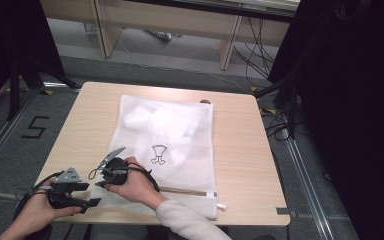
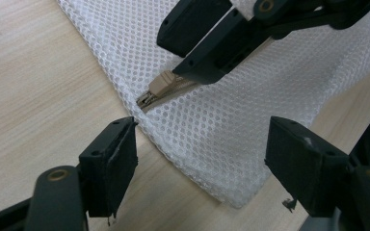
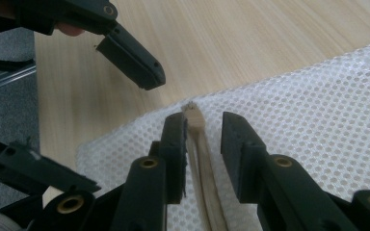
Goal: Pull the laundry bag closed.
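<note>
My right gripper (image 3: 200, 144) straddles the mesh laundry bag's (image 1: 180, 125) zipper pull (image 3: 192, 118), jaws not yet clamped; my left gripper (image 2: 200, 163) waits open, zipper unmoved.

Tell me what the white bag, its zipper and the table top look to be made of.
White bag: a synthetic mesh fabric by its look, with a regular honeycomb of small holes and a slight sheen. Zipper: beige tape with a matt beige slider, probably plastic or coated metal; the look leaves that open. Table top: pale wood-grain surface, smooth and matt, likely a laminate rather than solid wood.
</note>
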A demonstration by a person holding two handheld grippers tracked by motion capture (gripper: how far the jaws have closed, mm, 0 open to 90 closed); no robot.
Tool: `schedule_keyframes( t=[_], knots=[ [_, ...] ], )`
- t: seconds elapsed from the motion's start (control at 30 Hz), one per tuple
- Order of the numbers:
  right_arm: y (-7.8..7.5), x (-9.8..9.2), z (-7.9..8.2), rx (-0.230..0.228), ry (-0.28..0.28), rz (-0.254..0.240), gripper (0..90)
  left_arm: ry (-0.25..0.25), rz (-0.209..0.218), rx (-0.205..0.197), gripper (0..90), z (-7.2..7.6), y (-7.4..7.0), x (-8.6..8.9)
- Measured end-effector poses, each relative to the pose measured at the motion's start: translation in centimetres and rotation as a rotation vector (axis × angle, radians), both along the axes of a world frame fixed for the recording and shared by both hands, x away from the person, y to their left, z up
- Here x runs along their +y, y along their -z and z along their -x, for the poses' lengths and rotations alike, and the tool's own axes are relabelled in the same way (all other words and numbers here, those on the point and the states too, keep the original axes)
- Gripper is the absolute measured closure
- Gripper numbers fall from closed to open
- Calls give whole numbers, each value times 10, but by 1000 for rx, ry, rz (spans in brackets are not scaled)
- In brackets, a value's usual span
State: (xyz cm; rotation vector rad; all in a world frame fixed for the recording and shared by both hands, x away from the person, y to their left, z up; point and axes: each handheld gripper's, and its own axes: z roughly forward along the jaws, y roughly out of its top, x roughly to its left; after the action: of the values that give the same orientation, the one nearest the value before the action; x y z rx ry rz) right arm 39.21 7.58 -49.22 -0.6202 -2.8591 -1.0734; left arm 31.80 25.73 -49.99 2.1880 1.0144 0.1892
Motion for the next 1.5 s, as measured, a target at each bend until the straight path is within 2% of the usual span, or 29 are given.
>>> schedule_keyframes(
  t=[0.13, 0.37, 0.4, 0.67, 0.73, 0.83, 0.87, 0.9, 0.97, 1.0, 1.03, 1.1, 1.13, 1.17, 1.2, 1.27, 1.37, 1.4, 1.43, 1.5],
  knots=[
    [2, 4, -3, 7, -2, 1, 722, -13, -8, -6, 262, 0, 0, 0],
    [6, 9, -5, 34, 0, 3, 731, -4, 1, 5, 263, 0, 1, 0],
    [8, 11, -6, 22, -11, 11, 741, -10, -5, 5, 263, 0, 1, 0],
    [9, 15, -7, 32, -36, 5, 817, -13, 7, 19, 264, 0, 1, 0],
    [7, 15, -6, 23, -54, 15, 819, -14, -11, 13, 265, 0, 0, 0],
    [6, 14, -6, 12, -57, 23, 819, -12, 6, 13, 265, 0, 1, 1],
    [5, 14, -5, 19, -59, 9, 820, -22, -2, 12, 265, -1, 1, 1],
    [3, 13, -5, 16, -61, 4, 820, -28, 10, 22, 266, -1, 1, 0],
    [-1, 12, -4, 7, -66, 4, 820, -35, 15, 14, 274, -1, 1, 0],
    [-4, 12, -1, 17, -54, 0, 820, -43, 22, 14, 279, -1, 1, -1],
    [-9, 10, -2, -16, -75, 0, 821, -42, 28, 13, 287, -2, 0, -1],
    [-11, 9, -2, -24, -78, 3, 821, -37, 33, 9, 292, -3, 0, -1],
    [-14, 8, 0, -15, -72, -6, 820, -38, 16, 9, 303, -4, -1, -1],
    [-19, 6, 0, -30, -81, -8, 820, -85, 77, 6, 336, -6, 2, -6],
    [-21, 5, 1, -28, -75, -2, 821, -48, 36, 10, 353, -9, 0, -3],
    [-22, 5, 1, -33, -78, -11, 821, -55, 40, 11, 363, -10, 0, -4],
    [-26, 3, 1, -41, -82, -6, 821, -83, 62, 15, 450, -14, -1, -5],
    [-26, 2, 2, -42, -81, -4, 821, -60, 65, 31, 472, -16, -1, -4],
    [-26, 2, 2, -42, -81, -7, 821, -84, 96, 40, 490, -16, 1, -5],
    [-27, 2, 2, -43, -85, -6, 821, -85, 99, 68, 549, -17, 2, -4]
  ],
)
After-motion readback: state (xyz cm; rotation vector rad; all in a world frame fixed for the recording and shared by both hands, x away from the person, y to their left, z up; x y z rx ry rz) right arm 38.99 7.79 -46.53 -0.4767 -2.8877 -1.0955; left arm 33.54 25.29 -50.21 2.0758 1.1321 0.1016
